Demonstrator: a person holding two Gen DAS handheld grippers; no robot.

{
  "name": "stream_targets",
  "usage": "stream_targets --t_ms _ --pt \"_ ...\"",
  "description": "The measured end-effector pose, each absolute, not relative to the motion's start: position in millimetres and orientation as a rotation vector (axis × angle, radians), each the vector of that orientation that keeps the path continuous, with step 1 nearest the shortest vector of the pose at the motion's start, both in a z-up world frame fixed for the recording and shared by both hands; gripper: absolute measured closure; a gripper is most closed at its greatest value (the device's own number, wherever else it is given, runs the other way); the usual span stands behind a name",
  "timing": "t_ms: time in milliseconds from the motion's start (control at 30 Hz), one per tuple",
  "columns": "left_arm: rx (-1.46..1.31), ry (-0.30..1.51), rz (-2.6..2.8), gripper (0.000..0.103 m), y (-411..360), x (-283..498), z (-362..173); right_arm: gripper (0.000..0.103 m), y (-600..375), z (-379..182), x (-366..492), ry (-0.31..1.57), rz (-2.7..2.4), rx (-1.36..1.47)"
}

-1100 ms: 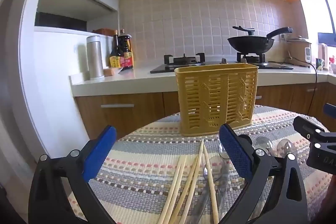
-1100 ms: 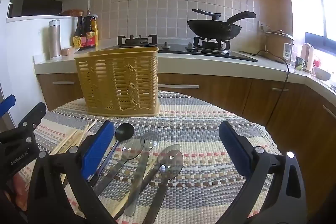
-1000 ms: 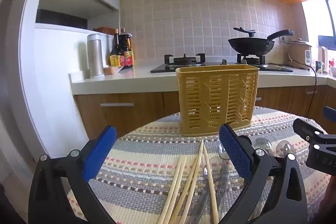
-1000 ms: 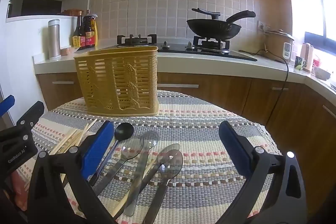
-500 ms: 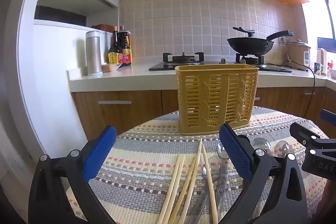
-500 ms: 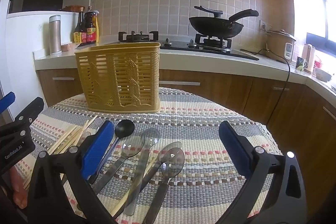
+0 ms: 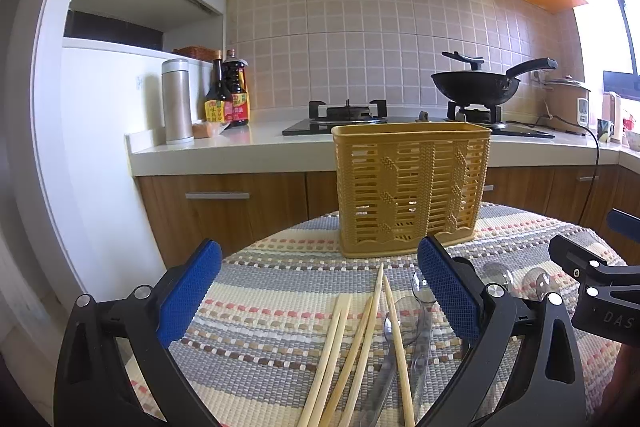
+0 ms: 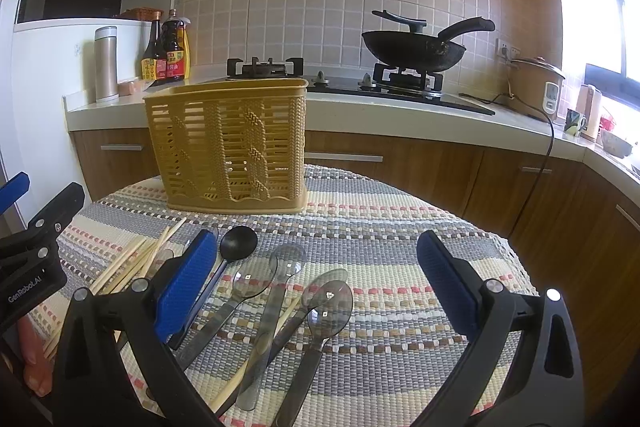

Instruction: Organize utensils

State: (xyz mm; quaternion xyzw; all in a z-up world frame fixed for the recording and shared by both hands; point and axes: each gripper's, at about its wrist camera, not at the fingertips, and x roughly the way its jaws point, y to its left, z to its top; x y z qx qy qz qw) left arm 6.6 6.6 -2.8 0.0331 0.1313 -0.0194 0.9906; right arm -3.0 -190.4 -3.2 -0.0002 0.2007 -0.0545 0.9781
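- the left gripper (image 7: 320, 291) hangs released and holds nothing, jaws wide apart above the chopsticks (image 7: 352, 343) on the striped cloth (image 7: 260, 291).
- the right gripper (image 8: 312, 279) is likewise spread wide and bare, over the clear spoons (image 8: 280, 291); a black spoon (image 8: 236, 247) lies just beside its left finger.
- a stray chopstick (image 8: 256, 359) lies among the spoons.
- the yellow basket (image 8: 228, 147) stands upright on the cloth, beyond all the utensils.
- behind it, a wok (image 8: 416, 47) sits on the stove.
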Motion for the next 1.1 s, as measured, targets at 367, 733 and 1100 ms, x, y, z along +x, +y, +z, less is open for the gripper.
stream_targets --t_ms 367,733,1100 --pt "0.064 0.266 -0.043 0.008 6.6 7.0 -1.9 0.008 -190.5 -4.2 -2.7 0.404 -0.11 -0.004" --pt "0.063 0.266 -0.043 0.008 7.9 7.5 -1.9 0.008 -190.3 -4.6 -2.3 0.407 -0.113 -0.006" --pt "0.062 0.266 -0.043 0.008 8.0 7.4 -1.8 0.008 -189.8 -6.2 -2.8 0.406 -0.113 -0.011"
